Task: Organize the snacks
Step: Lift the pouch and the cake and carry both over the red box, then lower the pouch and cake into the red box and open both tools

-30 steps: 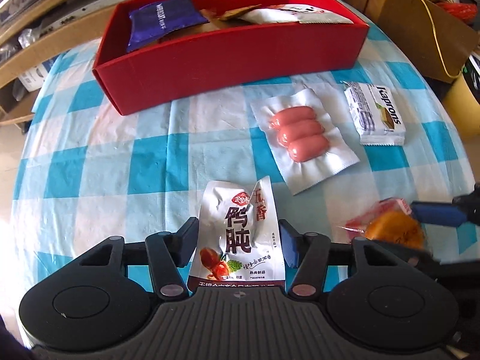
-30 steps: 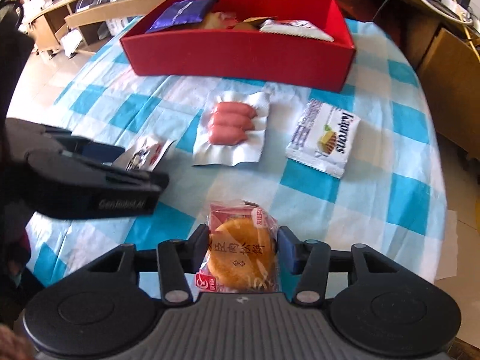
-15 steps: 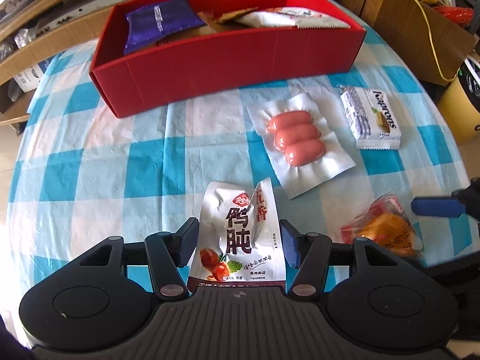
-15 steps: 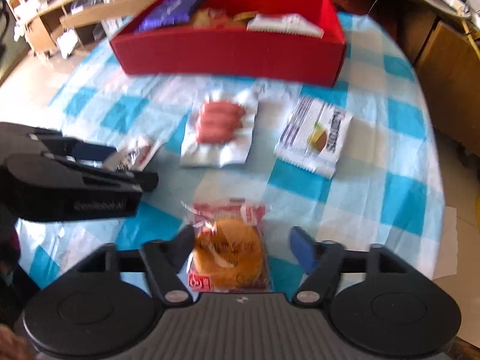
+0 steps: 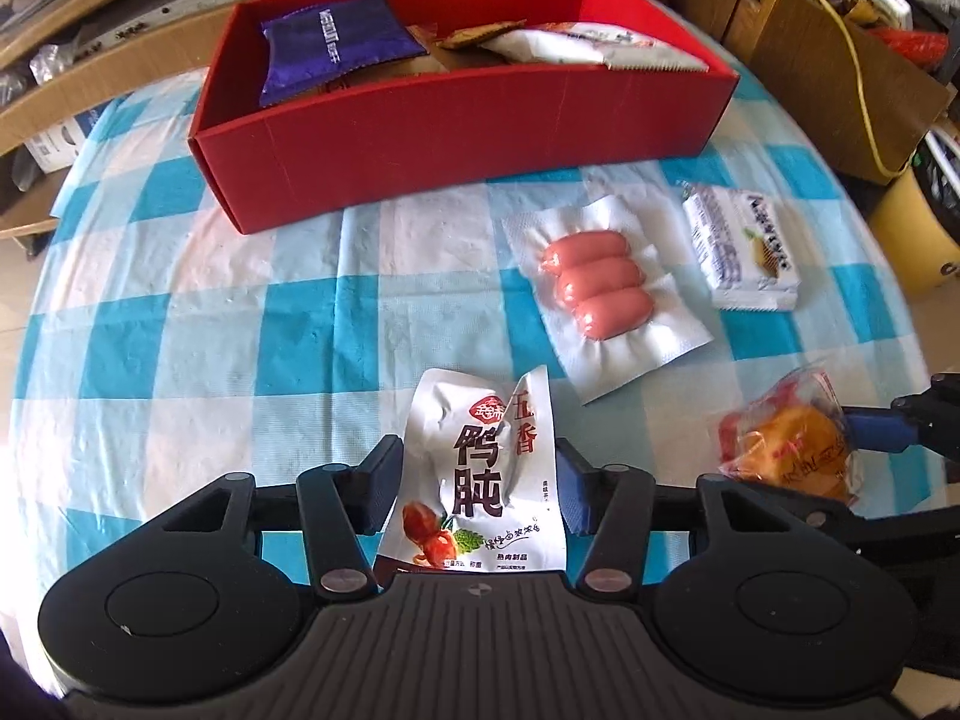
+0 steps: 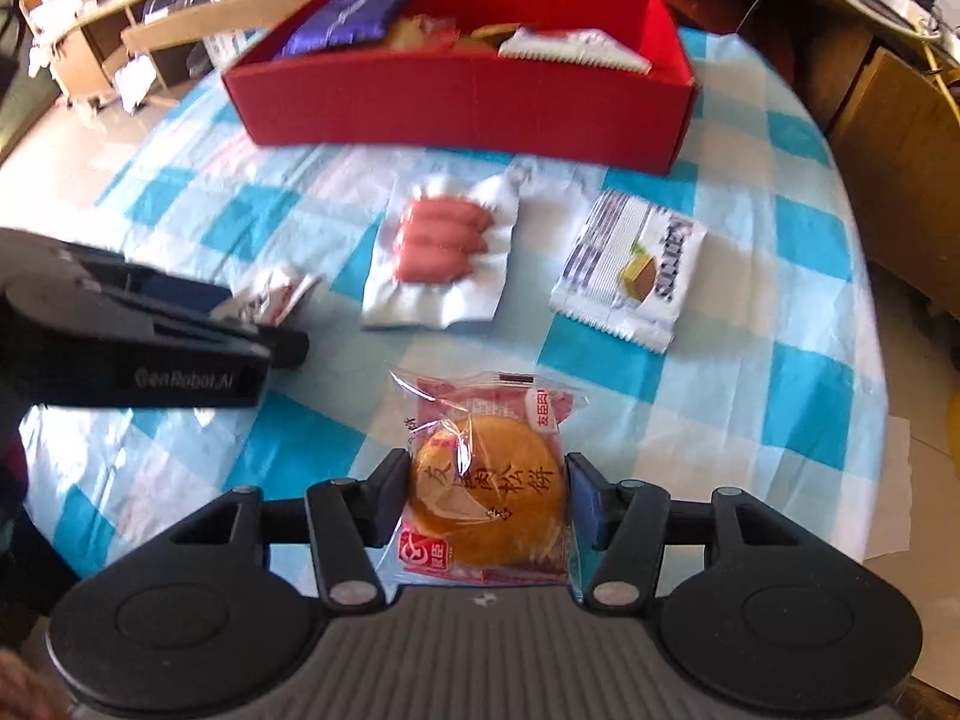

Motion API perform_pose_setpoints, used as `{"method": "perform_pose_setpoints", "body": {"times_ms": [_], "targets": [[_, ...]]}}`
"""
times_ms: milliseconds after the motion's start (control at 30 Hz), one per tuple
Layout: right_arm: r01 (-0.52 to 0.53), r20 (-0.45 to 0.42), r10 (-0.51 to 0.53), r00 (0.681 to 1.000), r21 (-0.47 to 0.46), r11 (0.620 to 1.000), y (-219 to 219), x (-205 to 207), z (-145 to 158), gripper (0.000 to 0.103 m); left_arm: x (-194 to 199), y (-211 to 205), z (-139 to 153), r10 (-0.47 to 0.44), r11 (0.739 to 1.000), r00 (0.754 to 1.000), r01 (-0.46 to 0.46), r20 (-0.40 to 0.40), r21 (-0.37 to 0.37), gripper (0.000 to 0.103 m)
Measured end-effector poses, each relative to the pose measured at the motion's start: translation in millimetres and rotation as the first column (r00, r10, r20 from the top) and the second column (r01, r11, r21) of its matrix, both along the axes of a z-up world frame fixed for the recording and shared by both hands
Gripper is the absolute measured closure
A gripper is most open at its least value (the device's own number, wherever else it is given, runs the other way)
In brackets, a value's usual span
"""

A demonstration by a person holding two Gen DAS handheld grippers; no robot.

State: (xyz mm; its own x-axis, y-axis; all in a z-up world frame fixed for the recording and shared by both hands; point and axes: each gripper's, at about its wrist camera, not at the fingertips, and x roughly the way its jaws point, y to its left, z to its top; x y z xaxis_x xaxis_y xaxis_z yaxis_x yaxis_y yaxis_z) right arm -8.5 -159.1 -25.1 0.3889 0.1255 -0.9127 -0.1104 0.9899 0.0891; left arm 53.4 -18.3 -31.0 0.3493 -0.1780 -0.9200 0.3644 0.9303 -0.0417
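Note:
A white pouch (image 5: 474, 420) with dark Chinese print lies on the blue-checked cloth, and my left gripper (image 5: 474, 456) is shut on its lower half. A round golden pastry (image 6: 486, 480) in a clear and red wrapper sits between the fingers of my right gripper (image 6: 483, 459). Those jaws are closing, and both pads lie against the wrapper's sides. The left wrist view shows the same pastry (image 5: 786, 450) at the right edge. The red box (image 5: 468, 138) stands at the far side and holds a purple pack (image 5: 336, 42) and other snacks.
A vacuum pack of three sausages (image 5: 597, 288) and a white wafer pack (image 5: 744, 252) lie loose between the grippers and the box. Cardboard boxes and a yellow cable sit beyond the table's right edge, with wooden shelving behind the box.
My right gripper's fingers spread wide off the pastry half a second ago and have come back in against it. The left gripper has stayed on the pouch.

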Motion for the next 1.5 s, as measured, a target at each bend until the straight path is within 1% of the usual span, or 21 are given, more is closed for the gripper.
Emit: {"method": "perform_pose_setpoints", "body": {"times_ms": [167, 333, 600, 733, 1033, 1233, 1367, 1467, 1500], "targets": [[0.022, 0.041, -0.022, 0.999, 0.017, 1.000, -5.1, 3.7, 11.6, 0.020, 0.7, 0.3, 24.9, 0.011, 0.999, 0.998, -0.008, 0.060, -0.044, 0.043], [0.045, 0.099, -0.047, 0.994, 0.023, 0.999, -7.6, 24.7, 27.9, 0.020, 12.3, -4.8, 49.8, 0.012, 0.997, 0.993, -0.002, 0.119, -0.079, 0.043], [0.088, 0.189, -0.092, 0.978, 0.033, 0.996, -15.2, 79.5, 52.3, 0.020, 50.8, -17.7, 63.9, 0.035, 0.998, 0.982, -0.023, 0.186, -0.063, 0.043], [0.101, 0.215, -0.107, 0.971, 0.037, 0.994, -20.3, 113.8, 54.8, 0.020, 74.9, -23.2, 65.2, 0.060, 0.997, 0.976, -0.047, 0.207, -0.063, 0.043], [0.106, 0.237, -0.112, 0.965, 0.036, 0.994, -24.5, 176.3, 45.6, 0.020, 122.8, -33.1, 58.9, 0.108, 0.994, 0.965, -0.100, 0.238, -0.045, 0.043], [0.096, 0.243, -0.100, 0.965, 0.028, 0.995, -24.3, 199.4, 32.2, 0.020, 138.1, -35.9, 47.3, 0.112, 0.994, 0.964, -0.112, 0.241, -0.016, 0.043], [0.100, 0.240, -0.105, 0.965, 0.032, 0.994, -26.7, 208.9, 25.6, 0.020, 143.6, -41.1, 45.0, 0.100, 0.994, 0.956, -0.109, 0.276, 0.015, 0.042], [0.104, 0.240, -0.107, 0.965, 0.025, 0.994, -27.9, 213.6, 21.2, 0.020, 147.5, -42.6, 42.9, 0.101, 0.994, 0.957, -0.106, 0.273, 0.005, 0.040], [0.103, 0.241, -0.105, 0.965, 0.020, 0.994, -27.7, 214.8, 20.1, 0.020, 148.0, -44.0, 42.1, 0.097, 0.995, 0.956, -0.104, 0.277, 0.012, 0.040]]}}
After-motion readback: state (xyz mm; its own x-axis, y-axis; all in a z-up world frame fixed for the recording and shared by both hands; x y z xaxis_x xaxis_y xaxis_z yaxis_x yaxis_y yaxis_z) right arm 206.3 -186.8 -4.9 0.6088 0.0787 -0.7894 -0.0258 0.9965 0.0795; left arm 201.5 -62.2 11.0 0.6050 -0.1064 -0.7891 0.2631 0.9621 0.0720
